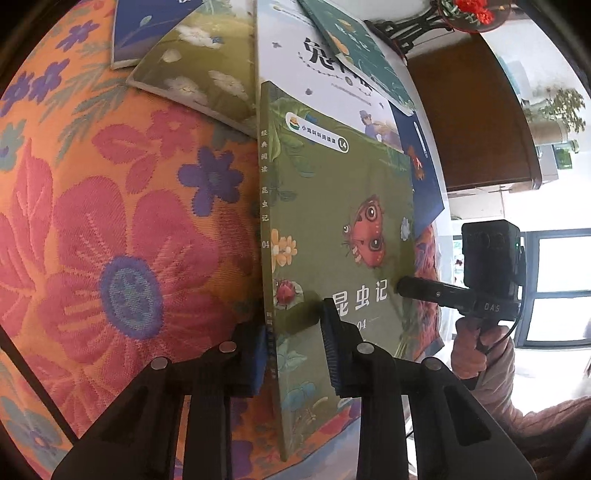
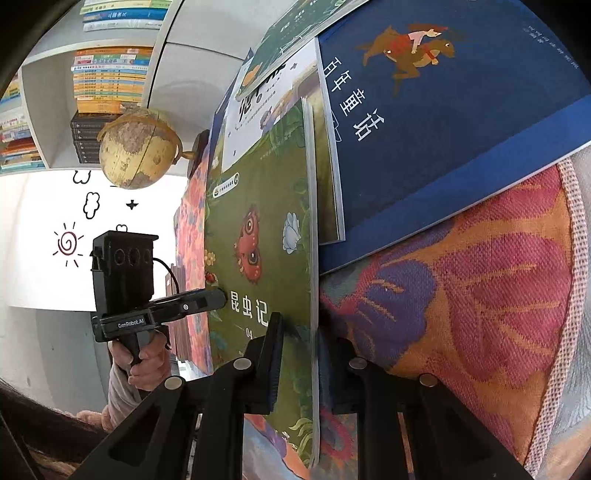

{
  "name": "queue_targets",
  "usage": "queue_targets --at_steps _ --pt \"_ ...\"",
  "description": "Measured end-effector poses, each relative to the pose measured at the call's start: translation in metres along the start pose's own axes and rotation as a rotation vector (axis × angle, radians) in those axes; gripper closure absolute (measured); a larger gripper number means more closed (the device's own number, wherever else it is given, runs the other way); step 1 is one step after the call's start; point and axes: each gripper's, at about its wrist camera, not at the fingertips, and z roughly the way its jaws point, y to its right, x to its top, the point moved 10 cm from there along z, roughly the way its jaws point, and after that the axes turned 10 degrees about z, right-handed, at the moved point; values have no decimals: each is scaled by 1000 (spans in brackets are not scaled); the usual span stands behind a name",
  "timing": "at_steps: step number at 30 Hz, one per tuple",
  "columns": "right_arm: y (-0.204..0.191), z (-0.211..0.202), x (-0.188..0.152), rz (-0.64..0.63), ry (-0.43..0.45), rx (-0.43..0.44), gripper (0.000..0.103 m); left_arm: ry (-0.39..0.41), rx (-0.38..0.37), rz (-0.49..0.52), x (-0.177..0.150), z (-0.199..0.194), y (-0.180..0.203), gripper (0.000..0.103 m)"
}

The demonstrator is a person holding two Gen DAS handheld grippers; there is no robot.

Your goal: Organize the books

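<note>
A green insect book (image 1: 332, 206) with a red butterfly on its cover lies on top of a loose pile of books on the flowered cloth (image 1: 129, 240). My left gripper (image 1: 295, 354) is shut on its spine edge, one pad above the cover and one beneath. My right gripper (image 2: 299, 343) is shut on the same green book (image 2: 266, 236) at its page edge. Each gripper shows in the other's view: the right gripper (image 1: 400, 286) and the left gripper (image 2: 221, 297) both pinch the cover near the title.
Under the green book lie a white book (image 1: 295, 44), a teal book (image 1: 354, 40) and a dark blue book (image 2: 424, 129). An olive flowered book (image 1: 199, 74) and another blue one (image 1: 147, 29) lie to the left. A globe (image 2: 140, 147) and full bookshelves (image 2: 107, 74) stand behind.
</note>
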Motion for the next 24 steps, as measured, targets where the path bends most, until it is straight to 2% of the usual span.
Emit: queue_targets --at_steps 2,8,10,14,21,24 --pt "-2 1 1 -6 3 -9 88 3 7 -2 0 1 0 78" --pt "-17 1 -5 -108 76 -127 86 16 14 -18 -4 3 1 78" --pt "-21 1 -5 -134 89 -157 86 24 37 10 -5 1 3 78" --pt "-36 -3 -7 -152 99 -117 86 31 70 46 -9 0 6 78" --pt "-59 -2 -17 -211 95 -126 86 2 159 114 -14 -6 12 79" --pt "-64 0 -21 -227 95 -139 86 3 170 132 -18 -13 15 79"
